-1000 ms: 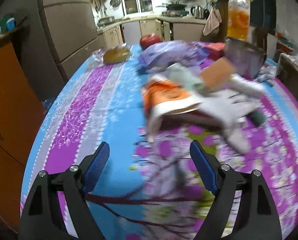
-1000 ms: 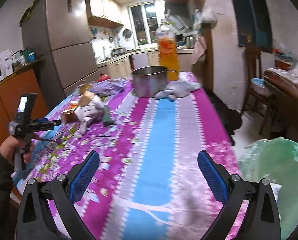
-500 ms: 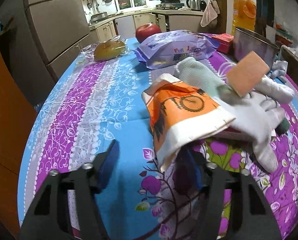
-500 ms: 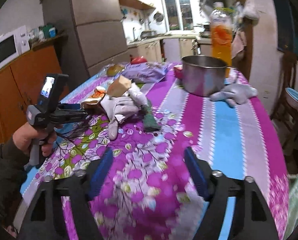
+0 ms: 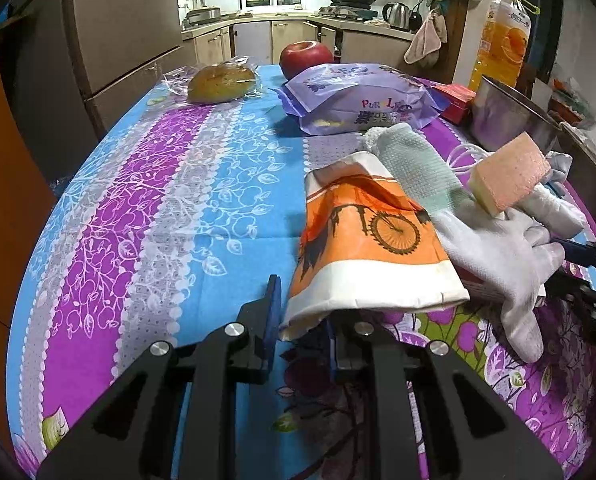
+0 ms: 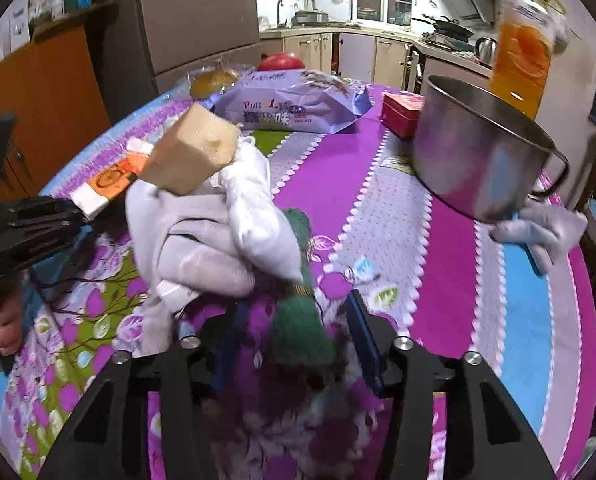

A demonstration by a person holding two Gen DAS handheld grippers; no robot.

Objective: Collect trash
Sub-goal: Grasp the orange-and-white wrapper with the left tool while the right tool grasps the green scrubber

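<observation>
The left gripper (image 5: 300, 316) has its jaws closed on the near edge of the orange and white paper bag (image 5: 368, 240). The right gripper (image 6: 293, 336) has its jaws apart around the green knitted cloth (image 6: 300, 316), just beside the white glove (image 6: 201, 240) on the flowery table (image 6: 378, 216).

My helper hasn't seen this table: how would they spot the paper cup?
On the floral tablecloth, find the pile of white gloves topped by a sponge. The crushed paper cup lies at the pile's left edge: the only orange thing there, printed with a bicycle.
</observation>
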